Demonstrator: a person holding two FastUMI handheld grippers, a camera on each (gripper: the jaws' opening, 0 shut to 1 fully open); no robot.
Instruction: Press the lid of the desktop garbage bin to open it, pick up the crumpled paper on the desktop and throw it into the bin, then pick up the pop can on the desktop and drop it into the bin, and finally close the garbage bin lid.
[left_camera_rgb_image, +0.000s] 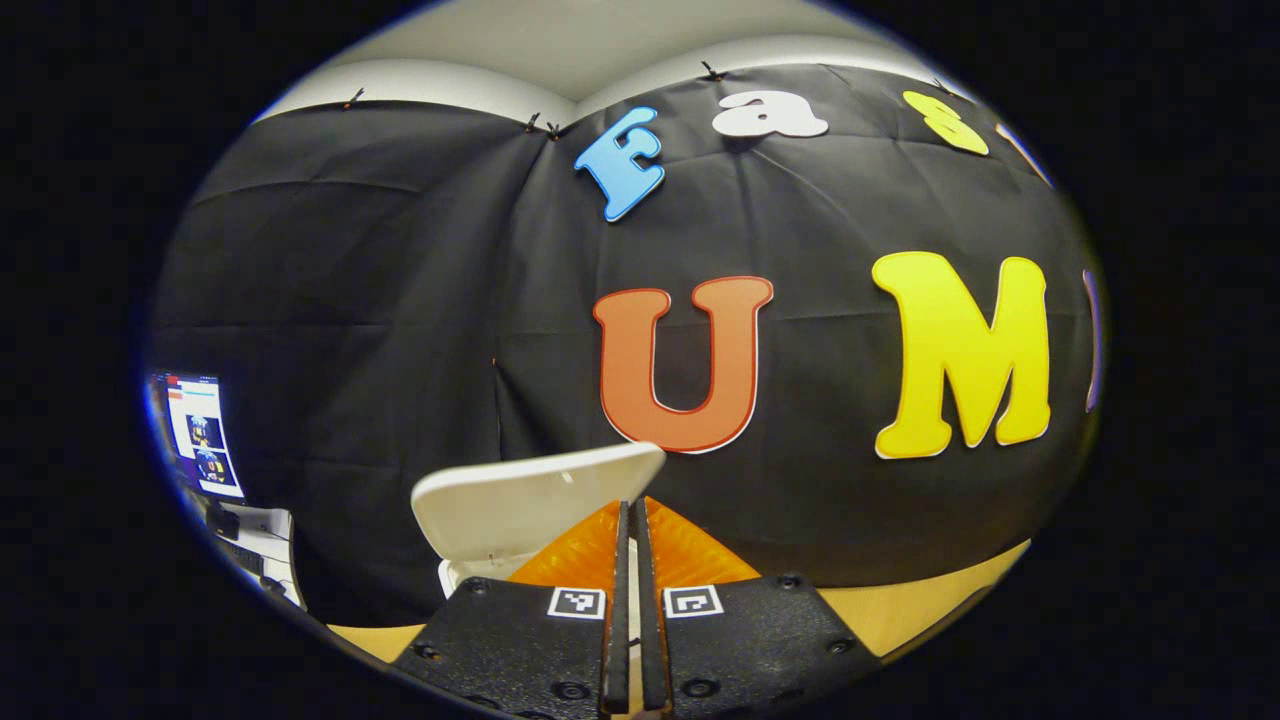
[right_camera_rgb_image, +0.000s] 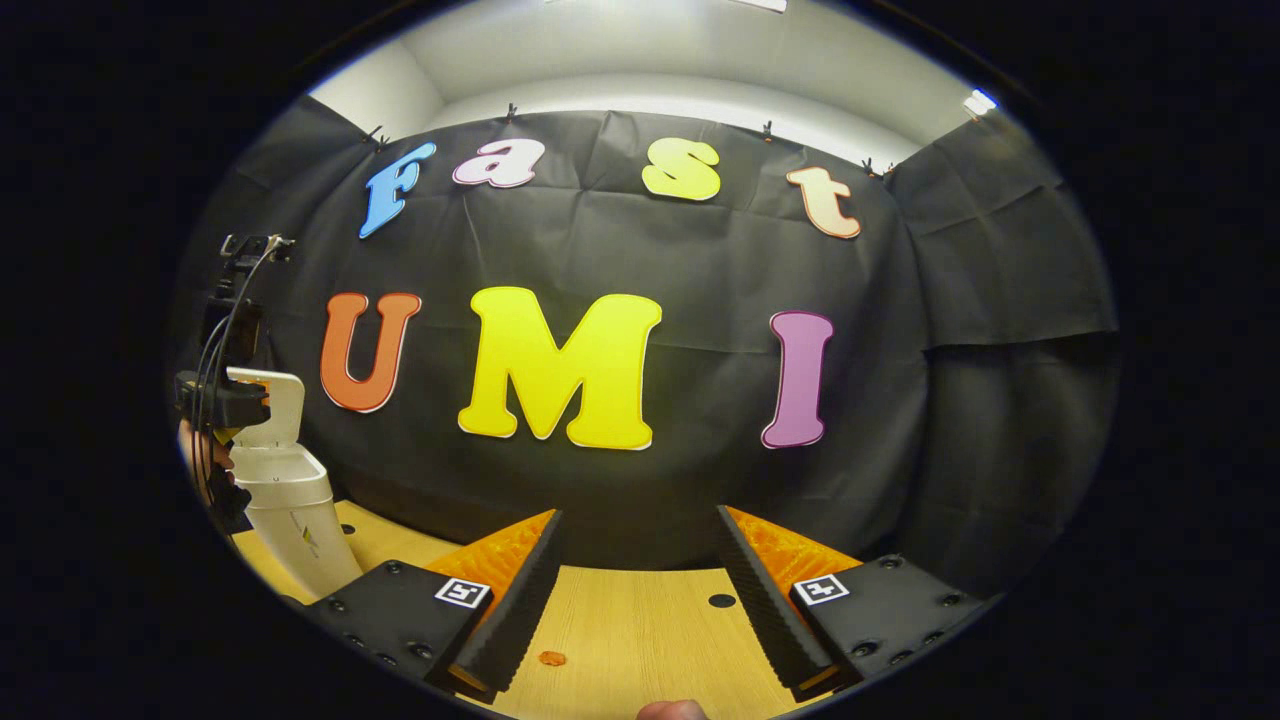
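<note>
The white desktop bin stands at the left end of the wooden table, its lid swung upright. In the left gripper view that lid rises just beyond my left gripper, whose fingers are shut together with nothing between them, over the bin's mouth. From the right gripper view the left gripper hangs beside the raised lid, held by a hand. My right gripper is open above the table's middle, nothing between its fingers.
A lit monitor stands far left past the booth wall. On the table lie a small brown spot and a dark round hole. A pinkish rounded shape pokes in at the bottom edge.
</note>
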